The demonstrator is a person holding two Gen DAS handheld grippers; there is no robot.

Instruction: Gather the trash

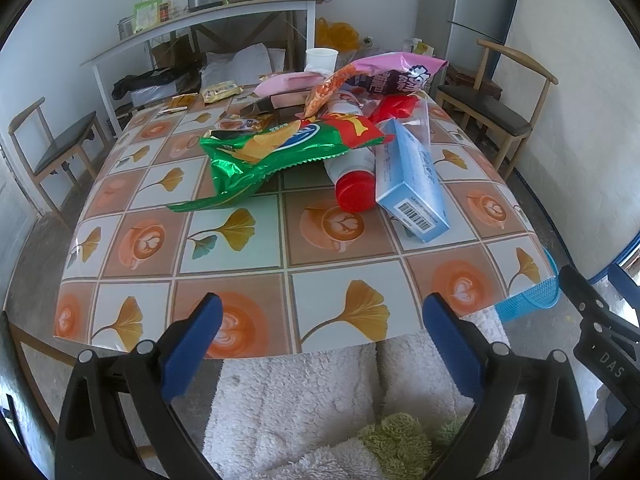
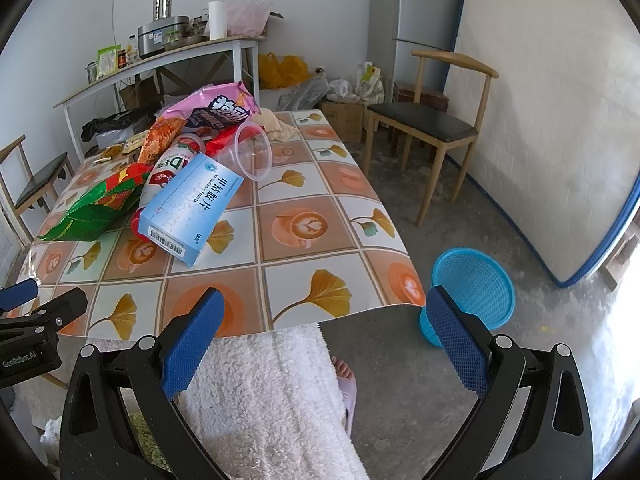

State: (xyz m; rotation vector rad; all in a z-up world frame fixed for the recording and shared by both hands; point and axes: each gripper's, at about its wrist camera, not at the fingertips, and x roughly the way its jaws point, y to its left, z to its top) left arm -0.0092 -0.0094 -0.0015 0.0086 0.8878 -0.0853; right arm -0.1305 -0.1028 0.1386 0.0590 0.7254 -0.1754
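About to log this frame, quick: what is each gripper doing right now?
Left gripper: open, holding nothing.
Right gripper: open, holding nothing.

Near tabletop [image 1: 240, 280] bare — open approach (both sides); trash pile [image 1: 320, 140] blocks beyond.

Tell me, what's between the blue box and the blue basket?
Only bare tablecloth and floor lie between the blue box and the blue basket, seen in the right wrist view.

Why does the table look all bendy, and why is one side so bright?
Left wrist view: the fisheye lens bows the table edges and darkens the corners. Right wrist view: same bending, plus strong daylight washing out the floor at far right.
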